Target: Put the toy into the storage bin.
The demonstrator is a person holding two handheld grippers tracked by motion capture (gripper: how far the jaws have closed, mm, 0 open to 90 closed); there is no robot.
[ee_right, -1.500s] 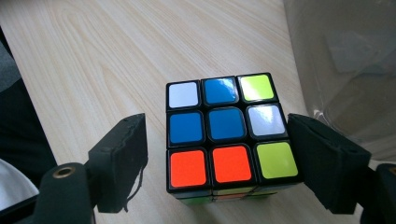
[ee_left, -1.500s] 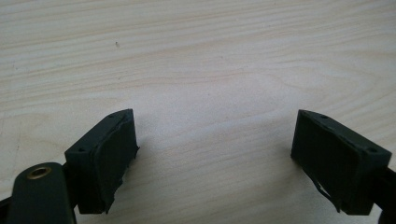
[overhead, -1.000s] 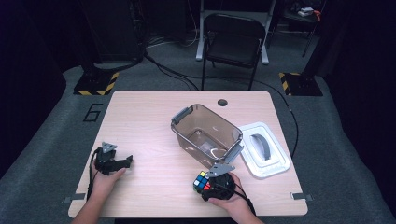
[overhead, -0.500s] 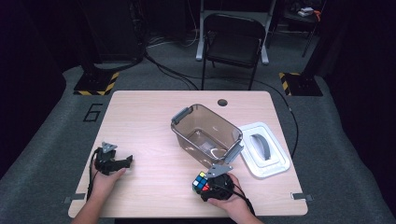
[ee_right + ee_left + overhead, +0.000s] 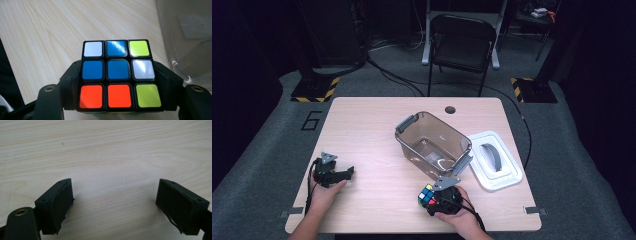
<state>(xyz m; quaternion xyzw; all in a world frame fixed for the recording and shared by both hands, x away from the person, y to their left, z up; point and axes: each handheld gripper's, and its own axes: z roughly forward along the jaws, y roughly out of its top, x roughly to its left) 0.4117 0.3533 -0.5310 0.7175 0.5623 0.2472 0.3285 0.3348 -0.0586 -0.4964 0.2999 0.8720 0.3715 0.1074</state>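
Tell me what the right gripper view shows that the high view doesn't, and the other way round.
Right gripper view alone: the individual stickers on the multicoloured puzzle cube's top face, blue centre, orange and yellow-green nearest row, with a black finger at each side.

High view alone: the left gripper open over bare wood, the white plastic lid, a black chair.

Both: the cube, the light wooden table and the clear brown plastic bin.

Colours on the table, as we see them

We see a black-framed Rubik's cube whose top face reads white, blue, lime; blue, blue, white; orange, orange, lime. It sits on a pale woodgrain table near a smoky brown clear bin with grey handles and a white lid with a grey handle.
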